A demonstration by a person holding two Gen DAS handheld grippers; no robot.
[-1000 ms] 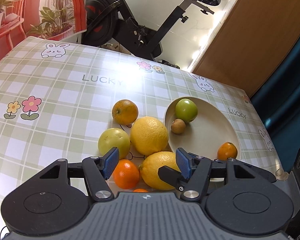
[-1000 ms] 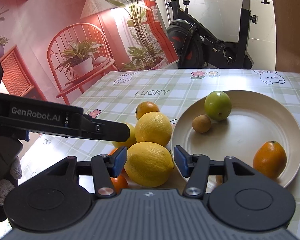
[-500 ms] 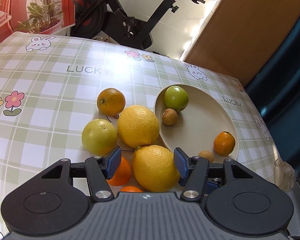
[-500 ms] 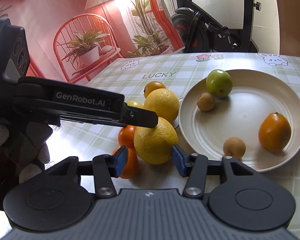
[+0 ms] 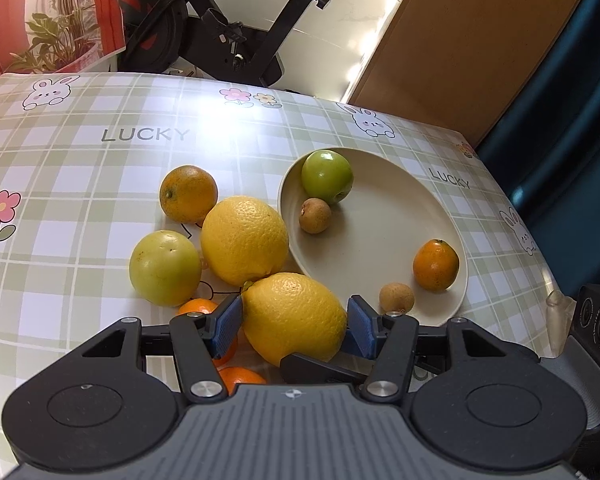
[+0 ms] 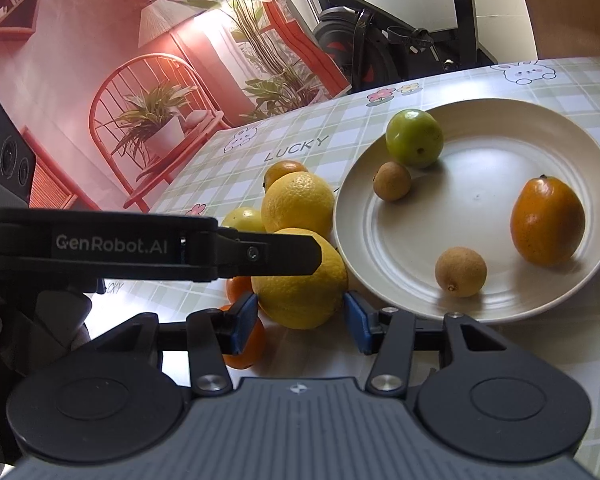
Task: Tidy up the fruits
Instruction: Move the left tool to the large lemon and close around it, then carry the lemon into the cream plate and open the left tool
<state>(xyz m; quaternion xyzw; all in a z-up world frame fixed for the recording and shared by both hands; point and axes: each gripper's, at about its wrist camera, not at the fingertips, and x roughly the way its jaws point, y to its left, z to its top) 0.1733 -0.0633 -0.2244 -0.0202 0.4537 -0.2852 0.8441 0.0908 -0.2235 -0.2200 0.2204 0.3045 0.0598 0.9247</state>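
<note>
A cream plate (image 5: 384, 236) (image 6: 540, 300) holds a green apple (image 5: 327, 176) (image 6: 414, 138), two small brown fruits (image 5: 315, 215) (image 6: 460, 271) and a small orange (image 5: 435, 265) (image 6: 548, 225). Beside it on the checked cloth lie a near lemon (image 5: 294, 317) (image 6: 302, 280), a second lemon (image 5: 244, 240) (image 6: 298, 204), a yellow-green apple (image 5: 165, 267), an orange (image 5: 188, 193) and small oranges (image 5: 204, 308). My left gripper (image 5: 295, 325) has its pads on both sides of the near lemon. My right gripper (image 6: 301, 322) is open, just in front of the same lemon.
The table's far edge runs along the top, with an exercise bike (image 5: 220, 20) behind it. The right table edge (image 5: 548, 280) lies just past the plate. The left gripper's arm (image 6: 148, 244) crosses the right wrist view from the left.
My left gripper has moved forward and closed its pads against the near lemon. My right gripper has drawn back and to the right, so more of the plate shows.
</note>
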